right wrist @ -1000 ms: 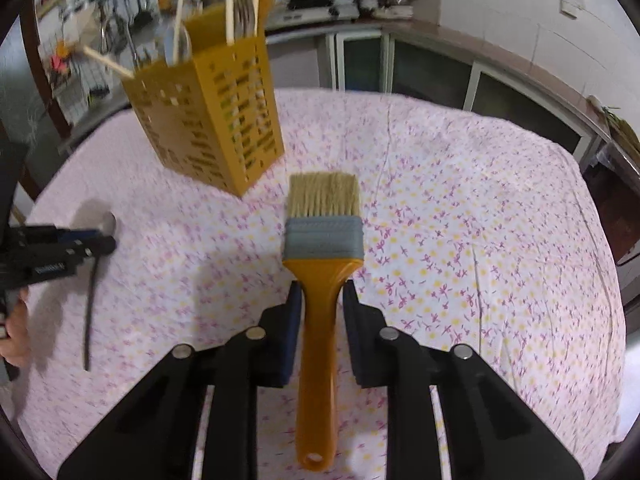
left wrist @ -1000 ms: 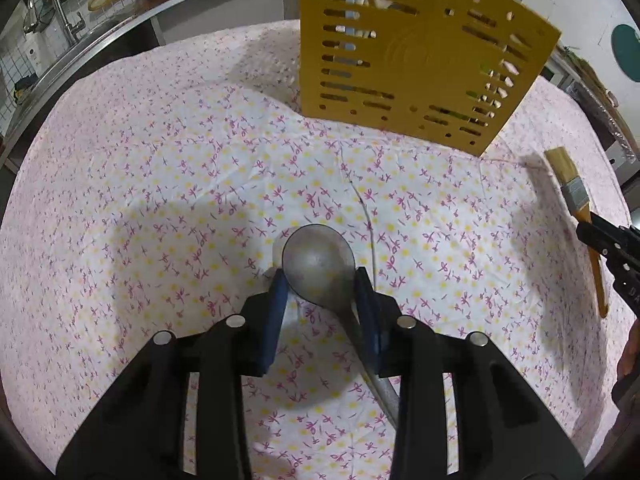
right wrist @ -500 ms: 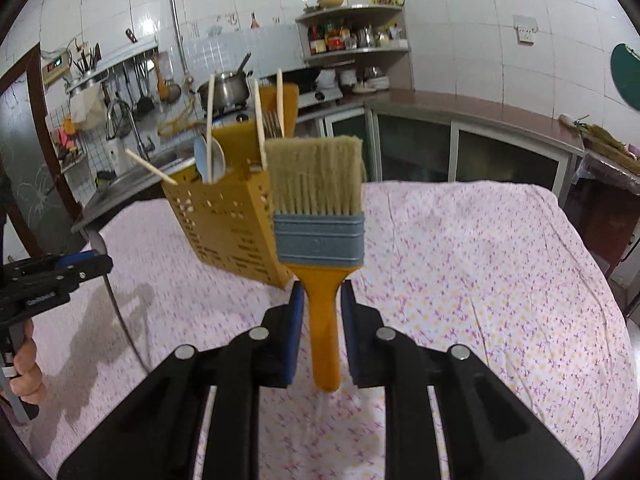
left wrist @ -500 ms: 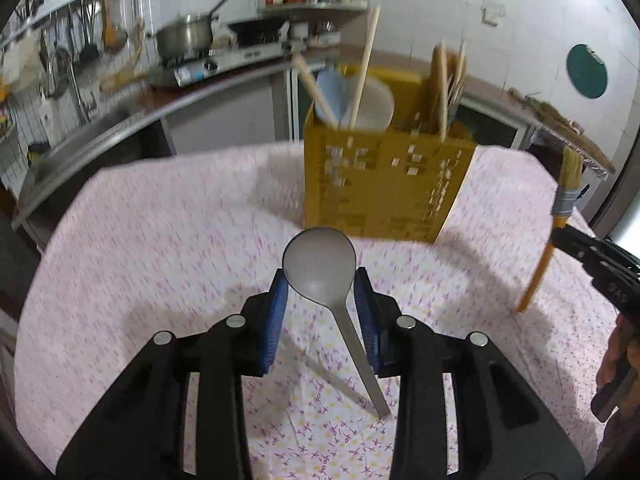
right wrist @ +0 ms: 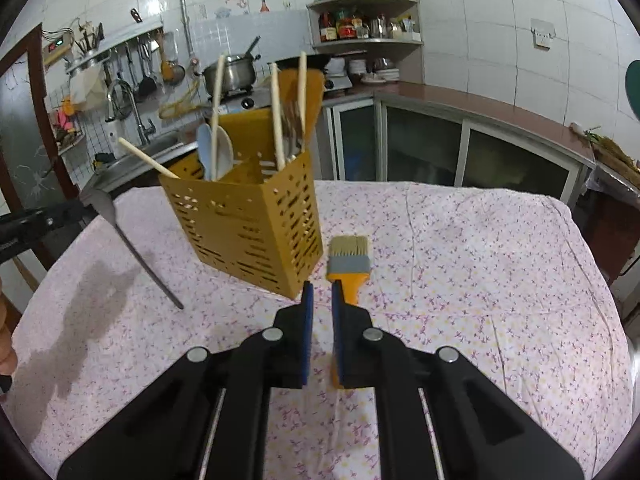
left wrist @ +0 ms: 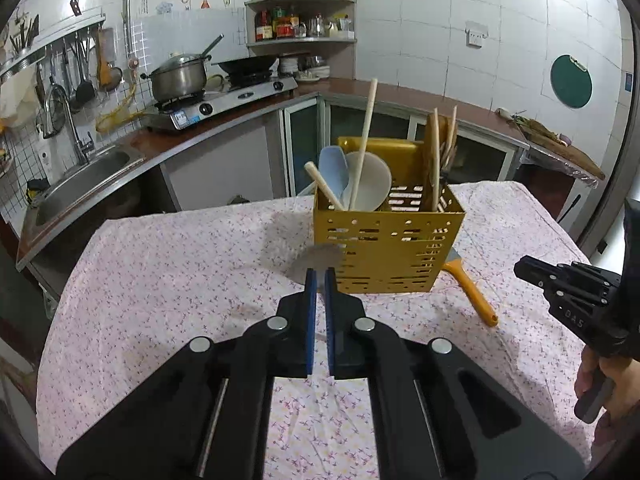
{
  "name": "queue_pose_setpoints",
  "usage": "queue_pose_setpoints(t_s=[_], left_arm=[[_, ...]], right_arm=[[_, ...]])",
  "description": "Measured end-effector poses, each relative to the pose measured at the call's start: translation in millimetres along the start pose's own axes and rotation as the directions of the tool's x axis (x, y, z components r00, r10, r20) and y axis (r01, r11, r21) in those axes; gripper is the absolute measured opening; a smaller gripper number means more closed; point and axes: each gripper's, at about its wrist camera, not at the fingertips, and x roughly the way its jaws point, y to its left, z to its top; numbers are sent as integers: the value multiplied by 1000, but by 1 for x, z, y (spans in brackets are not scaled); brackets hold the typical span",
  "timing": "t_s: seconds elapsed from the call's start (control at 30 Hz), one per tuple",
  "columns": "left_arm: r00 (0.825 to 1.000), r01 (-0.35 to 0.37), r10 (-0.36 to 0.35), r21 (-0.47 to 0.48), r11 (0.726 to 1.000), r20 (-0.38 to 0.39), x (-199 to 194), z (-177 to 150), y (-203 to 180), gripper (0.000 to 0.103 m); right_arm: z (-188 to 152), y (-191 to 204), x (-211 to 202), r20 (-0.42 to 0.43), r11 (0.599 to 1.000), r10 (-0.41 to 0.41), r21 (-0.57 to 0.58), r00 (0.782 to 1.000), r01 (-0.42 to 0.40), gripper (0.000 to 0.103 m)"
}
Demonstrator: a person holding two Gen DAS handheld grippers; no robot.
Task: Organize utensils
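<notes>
Released since a moment ago, the brush (right wrist: 347, 264) now lies on the table (right wrist: 480, 264) just ahead of the right gripper (right wrist: 319, 290), whose fingers (right wrist: 307, 312) stand nearly together on nothing. Beyond them stands the yellow utensil holder (right wrist: 248, 228). Clamped between the left gripper's (left wrist: 319, 274) fingers (left wrist: 310, 304), the metal spoon (right wrist: 120, 232) hangs above the table.

Each black tool (left wrist: 319, 276) has blue-padded fingers (right wrist: 307, 332), round silver screws and bare-skinned hand (left wrist: 600, 392) behind.
</notes>
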Motion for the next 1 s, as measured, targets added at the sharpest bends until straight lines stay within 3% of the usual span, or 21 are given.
queue_pose_setpoints(t_s=[0.1, 0.23, 0.33, 0.43, 0.47, 0.5, 0.67, 1.0], left_arm=[[999, 21, -21, -4, 1000, -38, 9, -3, 5, 3], [997, -11, 8, -33, 999, -74, 24, -9, 17, 3], [992, 2, -14, -92, 996, -128, 39, -14, 34, 10], [985, -32, 11, -125, 992, -170, 51, -22, 50, 38], [983, -51, 26, -136, 989, -180, 55, -24, 54, 48], [981, -61, 33, -145, 988, -189, 58, -24, 58, 49], [959, -78, -5, -281, 956, -282, 87, -29, 91, 50], [920, -144, -27, -401, 905, -392, 146, -37, 107, 55]], right_arm=[[-2, -9, 13, -32, 999, 5, 40, 999, -4, 10], [-9, -17, 29, -75, 999, -6, 52, 997, 10, 11], [-12, -20, 36, -92, 999, -19, 47, 996, 23, 11], [-11, -27, 43, -111, 998, -18, 62, 994, 25, 16], [-11, -29, 46, -118, 997, -19, 68, 993, 27, 27], [-10, -30, 49, -122, 997, -20, 74, 992, 30, 34], [-2, -30, 65, -141, 997, -25, 64, 990, 34, 34], [4, -34, 90, -170, 997, -16, 68, 985, 28, 34]])
